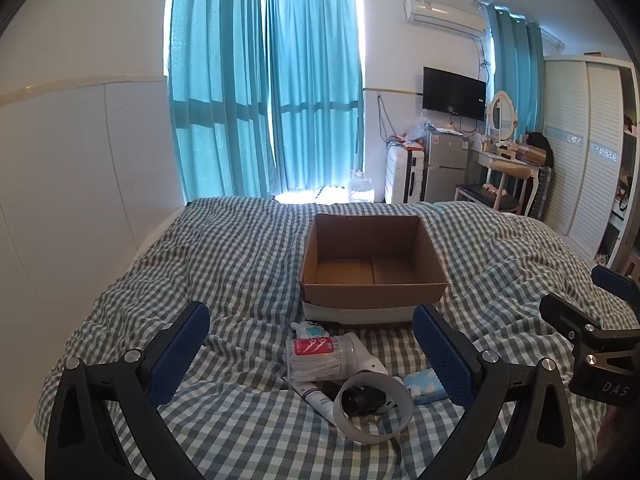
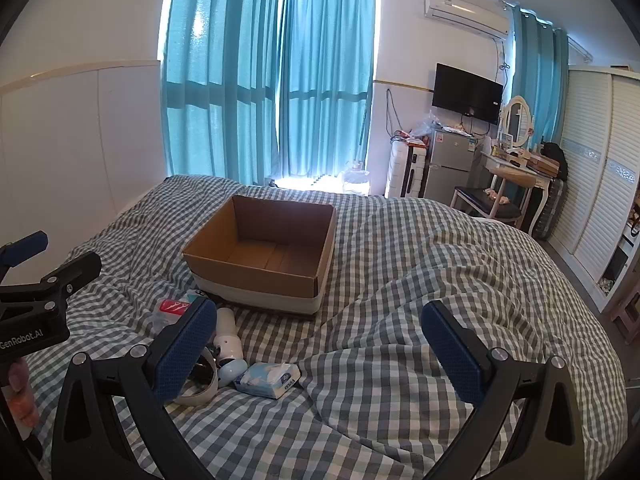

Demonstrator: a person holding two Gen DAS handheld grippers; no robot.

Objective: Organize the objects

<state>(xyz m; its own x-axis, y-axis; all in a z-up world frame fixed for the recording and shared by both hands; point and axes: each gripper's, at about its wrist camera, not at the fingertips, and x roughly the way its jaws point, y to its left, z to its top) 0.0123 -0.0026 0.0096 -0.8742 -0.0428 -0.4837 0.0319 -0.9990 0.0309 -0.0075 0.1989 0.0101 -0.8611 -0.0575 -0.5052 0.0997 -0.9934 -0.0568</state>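
Observation:
An empty cardboard box [image 1: 372,264] stands on the checked bed; it also shows in the right wrist view [image 2: 260,256]. In front of it lies a small pile: a clear jar of floss picks with a red label [image 1: 318,358], a white tube [image 1: 316,396], a white VR controller with a ring [image 1: 370,400] and a blue tissue pack [image 1: 424,386], which also shows in the right wrist view [image 2: 270,378]. My left gripper [image 1: 312,348] is open, empty, its fingers either side of the pile. My right gripper [image 2: 320,344] is open and empty, right of the pile.
The checked duvet [image 2: 420,280] is rumpled with folds. A white wall panel [image 1: 80,184] runs along the left of the bed. Teal curtains [image 1: 264,92], a fridge [image 1: 446,166], a dressing table [image 1: 504,160] and a wardrobe [image 1: 588,148] stand beyond the bed.

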